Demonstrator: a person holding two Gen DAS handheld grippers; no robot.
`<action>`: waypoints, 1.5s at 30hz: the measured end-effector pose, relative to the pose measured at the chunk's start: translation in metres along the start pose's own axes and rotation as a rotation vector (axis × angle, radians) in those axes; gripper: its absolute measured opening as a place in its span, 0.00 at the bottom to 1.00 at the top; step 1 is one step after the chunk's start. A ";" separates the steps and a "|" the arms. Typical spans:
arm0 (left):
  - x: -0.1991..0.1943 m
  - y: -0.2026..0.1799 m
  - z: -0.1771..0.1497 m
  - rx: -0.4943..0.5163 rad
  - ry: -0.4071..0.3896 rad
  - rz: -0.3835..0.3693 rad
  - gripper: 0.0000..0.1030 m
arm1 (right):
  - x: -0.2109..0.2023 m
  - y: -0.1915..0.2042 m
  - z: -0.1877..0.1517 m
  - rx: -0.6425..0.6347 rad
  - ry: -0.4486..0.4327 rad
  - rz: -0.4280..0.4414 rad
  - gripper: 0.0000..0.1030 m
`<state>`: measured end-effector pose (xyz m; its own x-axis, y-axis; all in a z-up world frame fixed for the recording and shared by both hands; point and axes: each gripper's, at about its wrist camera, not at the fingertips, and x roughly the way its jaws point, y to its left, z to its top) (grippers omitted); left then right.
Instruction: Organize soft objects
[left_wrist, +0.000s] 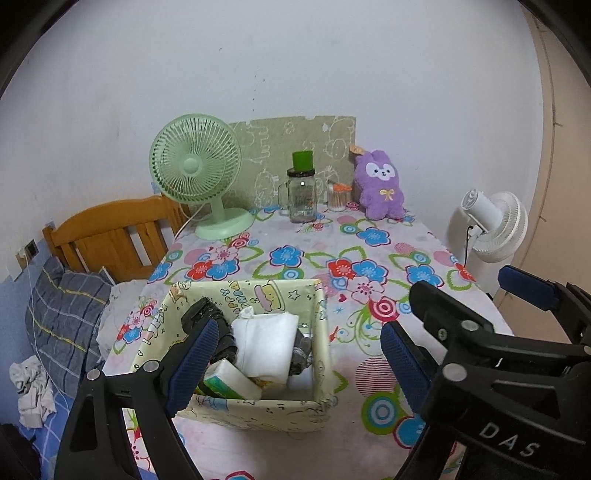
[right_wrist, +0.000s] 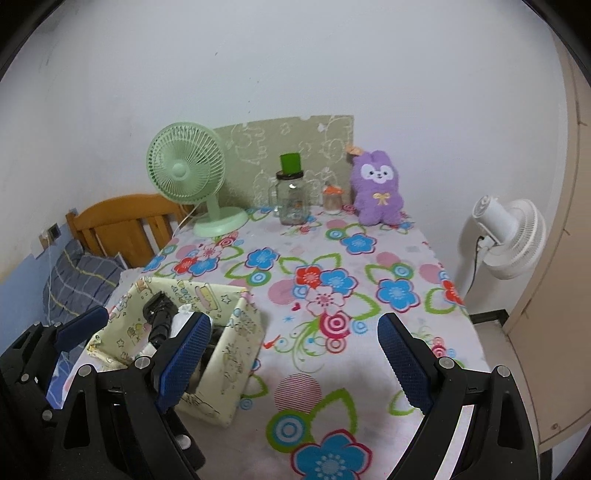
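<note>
A purple plush bunny (left_wrist: 380, 184) sits upright at the far right of the flowered table, against the wall; it also shows in the right wrist view (right_wrist: 376, 192). A pale yellow fabric storage box (left_wrist: 317, 321) stands near the table's front left, holding a white folded cloth (left_wrist: 267, 343), a black object and a tissue pack; the box also shows in the right wrist view (right_wrist: 236, 343). My left gripper (left_wrist: 299, 358) is open and empty over the box. My right gripper (right_wrist: 291, 354) is open and empty, over the table to the right of the box.
A green desk fan (left_wrist: 195, 166), a glass jar with a green lid (left_wrist: 302, 192) and a small cotton-swab container (left_wrist: 338, 197) line the back of the table. A white standing fan (left_wrist: 491, 225) is off the right edge. A wooden bed with a pillow (left_wrist: 62, 306) lies left.
</note>
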<state>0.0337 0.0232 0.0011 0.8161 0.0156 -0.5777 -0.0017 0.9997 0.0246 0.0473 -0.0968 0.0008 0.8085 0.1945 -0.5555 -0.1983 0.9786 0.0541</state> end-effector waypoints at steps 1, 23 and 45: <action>-0.003 -0.002 0.000 0.001 -0.005 0.000 0.88 | -0.003 -0.002 0.000 0.003 -0.005 -0.002 0.91; -0.056 -0.026 -0.010 0.041 -0.097 -0.005 0.97 | -0.082 -0.044 -0.024 0.050 -0.130 -0.109 0.91; -0.075 -0.023 -0.016 0.033 -0.129 -0.014 1.00 | -0.110 -0.055 -0.036 0.092 -0.188 -0.138 0.98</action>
<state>-0.0362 -0.0002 0.0308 0.8833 -0.0029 -0.4688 0.0272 0.9986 0.0452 -0.0506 -0.1742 0.0288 0.9149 0.0596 -0.3992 -0.0351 0.9970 0.0684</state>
